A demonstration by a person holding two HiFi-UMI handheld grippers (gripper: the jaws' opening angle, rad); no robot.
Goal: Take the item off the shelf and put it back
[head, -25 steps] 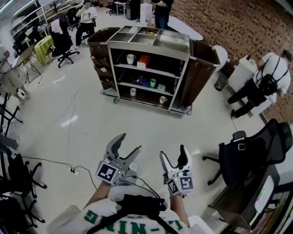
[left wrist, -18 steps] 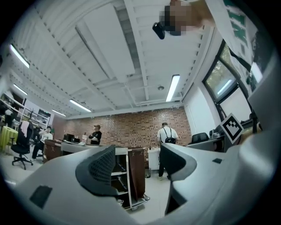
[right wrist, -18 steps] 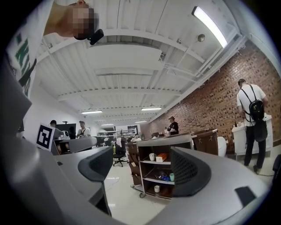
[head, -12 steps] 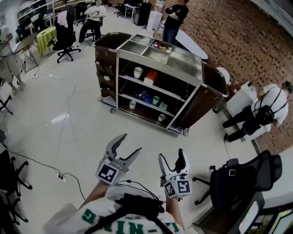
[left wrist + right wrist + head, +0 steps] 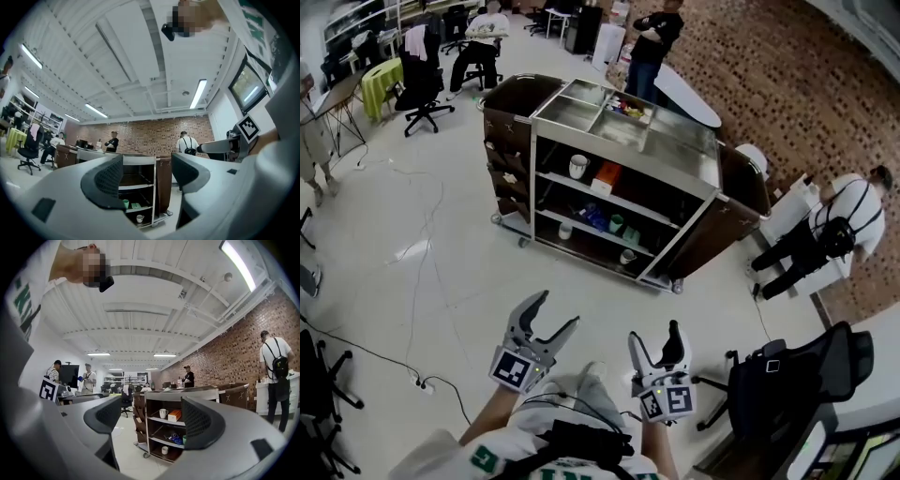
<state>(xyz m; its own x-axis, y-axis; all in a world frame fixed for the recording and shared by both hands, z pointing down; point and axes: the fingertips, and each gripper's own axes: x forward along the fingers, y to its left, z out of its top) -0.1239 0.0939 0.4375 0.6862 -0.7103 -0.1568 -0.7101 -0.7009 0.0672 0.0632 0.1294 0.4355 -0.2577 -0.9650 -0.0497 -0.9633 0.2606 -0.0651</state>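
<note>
- Items for the task stood on the open shelves of the steel cart (image 5: 680, 155), well apart from both grippers, with bare floor between them.
- On the upper shelf a white mug (image 5: 577, 166) and an orange box (image 5: 606, 174) stood just beside each other. Smaller cups were on the lower shelves. From the frames I could not tell which of these was the one to take.
- The left gripper (image 5: 558, 309) was held low in front of the person, with its jaws spread and nothing between them. In the left gripper view only the far cart showed through the gap.
- The right gripper (image 5: 656, 336) was in the same state, jaws apart and empty. Through its gap the mug (image 5: 163, 413) and the box (image 5: 174, 415) were visible.
- I judged that both grippers were carried ready and pointing at the cart, because the person first had to walk closer. No grasp had begun.
- The open side of the shelves faced the person, so a straight approach seemed possible.
- Another person (image 5: 652, 37) stood behind the cart, on its far side, not in the way.
</note>
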